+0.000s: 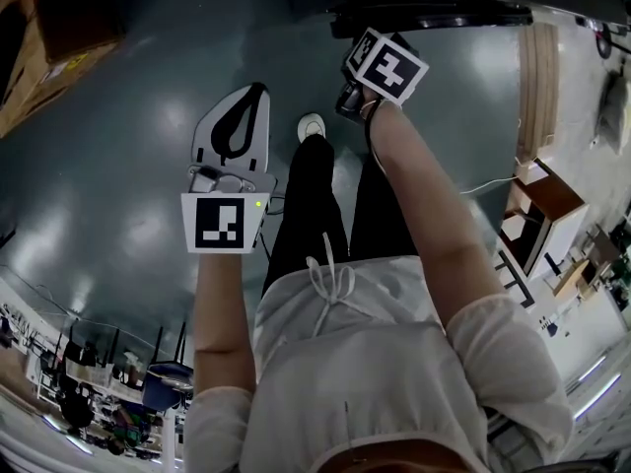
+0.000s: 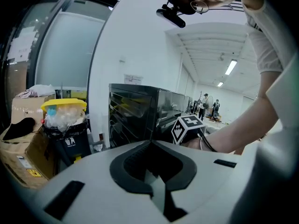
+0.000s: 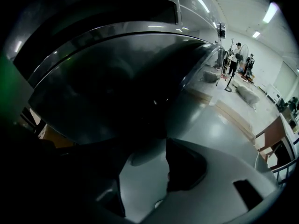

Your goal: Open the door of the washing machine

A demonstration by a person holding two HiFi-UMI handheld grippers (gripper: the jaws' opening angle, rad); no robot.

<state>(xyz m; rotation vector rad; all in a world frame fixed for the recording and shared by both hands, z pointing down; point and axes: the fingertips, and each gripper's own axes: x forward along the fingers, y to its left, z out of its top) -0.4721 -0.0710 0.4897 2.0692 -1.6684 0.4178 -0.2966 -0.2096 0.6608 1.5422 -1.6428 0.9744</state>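
Observation:
The washing machine's dark round door fills the right gripper view from very close. My right gripper points down at the door's lower rim, and its jaws stand apart with bare floor showing between them. Nothing is pressed between the pads. In the head view only its marker cube shows, just below the door's dark edge; the jaws are hidden. My left gripper hangs over the floor to the left, shut and empty. The left gripper view shows the black machine ahead and the right gripper's cube beside it.
A bin with a yellow lid and a full bag stands left of the machine, with cardboard boxes beside it. A wooden cabinet stands at the right. My own legs and a white shoe are between the grippers.

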